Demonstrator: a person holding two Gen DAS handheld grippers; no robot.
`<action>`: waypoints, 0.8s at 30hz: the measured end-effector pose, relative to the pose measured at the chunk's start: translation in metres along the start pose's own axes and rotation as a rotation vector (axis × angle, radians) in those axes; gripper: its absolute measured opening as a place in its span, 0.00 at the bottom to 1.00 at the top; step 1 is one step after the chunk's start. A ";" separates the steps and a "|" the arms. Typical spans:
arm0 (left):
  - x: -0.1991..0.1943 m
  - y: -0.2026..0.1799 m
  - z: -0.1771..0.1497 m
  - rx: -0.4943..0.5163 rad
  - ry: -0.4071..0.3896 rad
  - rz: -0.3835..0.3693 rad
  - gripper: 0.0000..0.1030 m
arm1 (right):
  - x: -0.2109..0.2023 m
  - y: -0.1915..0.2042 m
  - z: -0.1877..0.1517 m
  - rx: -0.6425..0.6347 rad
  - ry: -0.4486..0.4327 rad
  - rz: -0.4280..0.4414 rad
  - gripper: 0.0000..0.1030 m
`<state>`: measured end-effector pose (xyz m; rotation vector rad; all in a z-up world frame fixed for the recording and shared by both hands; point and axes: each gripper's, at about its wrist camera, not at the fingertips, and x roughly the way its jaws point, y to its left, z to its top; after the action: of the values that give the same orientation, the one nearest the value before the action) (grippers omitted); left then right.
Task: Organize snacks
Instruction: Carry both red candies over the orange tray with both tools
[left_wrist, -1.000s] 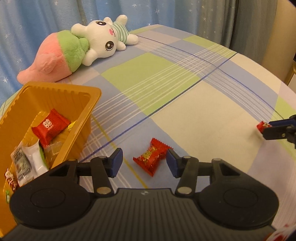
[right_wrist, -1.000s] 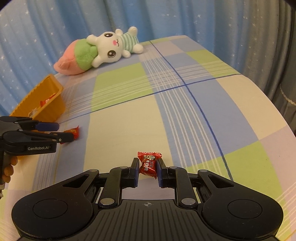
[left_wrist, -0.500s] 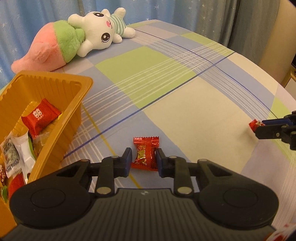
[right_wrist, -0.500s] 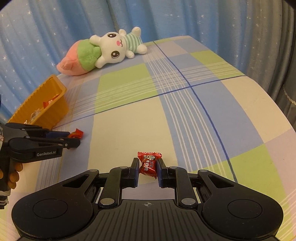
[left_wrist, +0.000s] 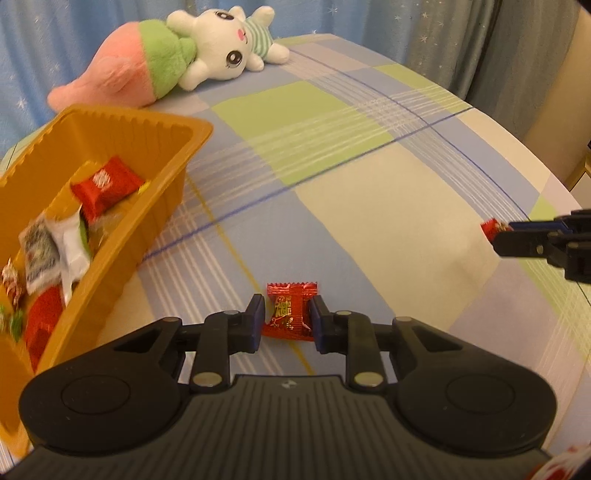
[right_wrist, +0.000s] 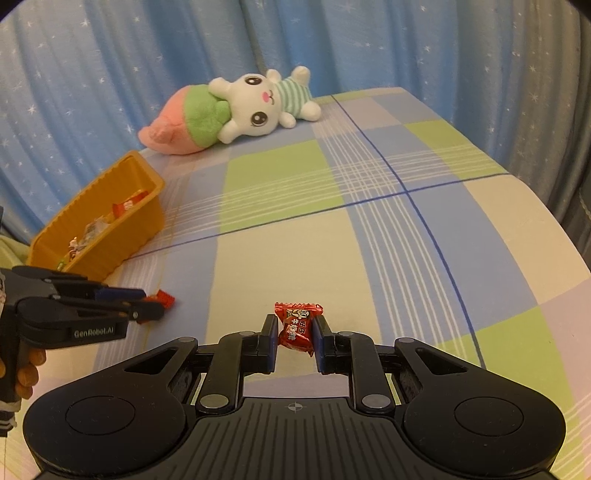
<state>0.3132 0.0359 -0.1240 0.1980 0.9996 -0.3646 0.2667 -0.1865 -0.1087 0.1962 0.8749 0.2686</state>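
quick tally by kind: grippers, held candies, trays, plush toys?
Grippers: 2, left gripper and right gripper
Red wrapped candies held: 2, left candy and right candy
Orange tray: 1, with several snacks inside, too jumbled to count
Plush toy: 1
Total: 6

A white bunny plush (right_wrist: 258, 107) lies on its side at twelve o'clock on the bench (right_wrist: 388, 236), head against a pink-and-green radish plush (right_wrist: 184, 122); blue star-print curtains (right_wrist: 110, 66) hang behind.
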 end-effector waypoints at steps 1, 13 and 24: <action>-0.002 0.000 -0.005 -0.008 0.006 -0.002 0.23 | -0.001 0.002 0.000 -0.003 -0.001 0.004 0.19; -0.039 -0.003 -0.065 -0.102 0.059 -0.022 0.18 | -0.013 0.008 -0.015 -0.021 0.001 0.039 0.19; -0.042 -0.010 -0.066 -0.125 0.043 0.001 0.18 | -0.026 0.011 -0.025 -0.040 -0.001 0.060 0.19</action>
<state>0.2371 0.0574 -0.1229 0.0933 1.0616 -0.2964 0.2295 -0.1825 -0.1026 0.1857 0.8629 0.3411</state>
